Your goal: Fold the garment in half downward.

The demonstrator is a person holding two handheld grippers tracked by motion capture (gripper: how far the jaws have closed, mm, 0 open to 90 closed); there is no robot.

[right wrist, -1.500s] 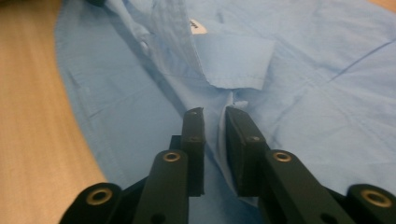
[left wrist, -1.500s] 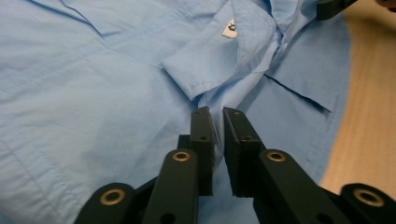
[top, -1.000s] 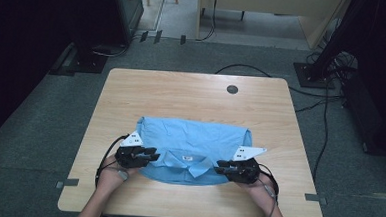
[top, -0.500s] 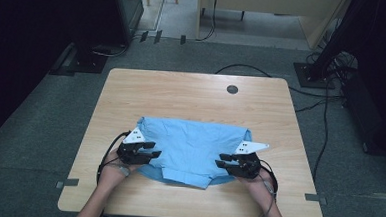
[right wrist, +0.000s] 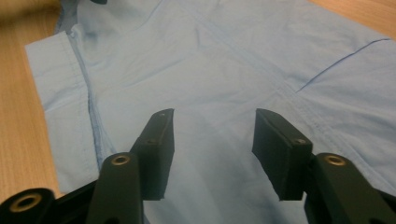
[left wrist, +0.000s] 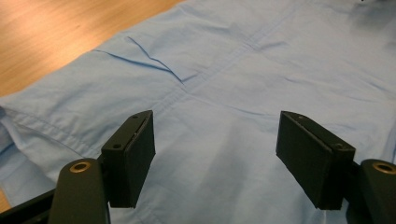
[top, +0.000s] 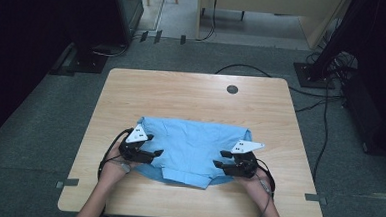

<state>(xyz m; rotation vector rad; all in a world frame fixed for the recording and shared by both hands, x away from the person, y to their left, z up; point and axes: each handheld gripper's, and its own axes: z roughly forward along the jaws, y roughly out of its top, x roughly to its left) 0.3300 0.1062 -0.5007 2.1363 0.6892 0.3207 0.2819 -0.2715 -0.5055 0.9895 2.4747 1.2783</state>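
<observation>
In the high view, a light blue shirt lies folded flat on the near half of the wooden surface, its far edge straight and a small flap of cloth jutting out along its near edge. The left hand-held gripper sits over the shirt's left end and the right hand-held gripper over its right end, each in a hand that comes in from the bottom edge; a grey plate tops each one. A small dark round disc is set into the surface at its far side, well apart from the shirt. The left gripper view adds the cloth's detail: a crossing of stitched seams and a raised crease in the shirt, with the jaws spread wide just above the fabric, nothing between them; they have just been opening. The right gripper view shows a stitched band along the shirt's edge against bare wood, and jaws likewise parted, just opened, over the cloth and not pinching it.
</observation>
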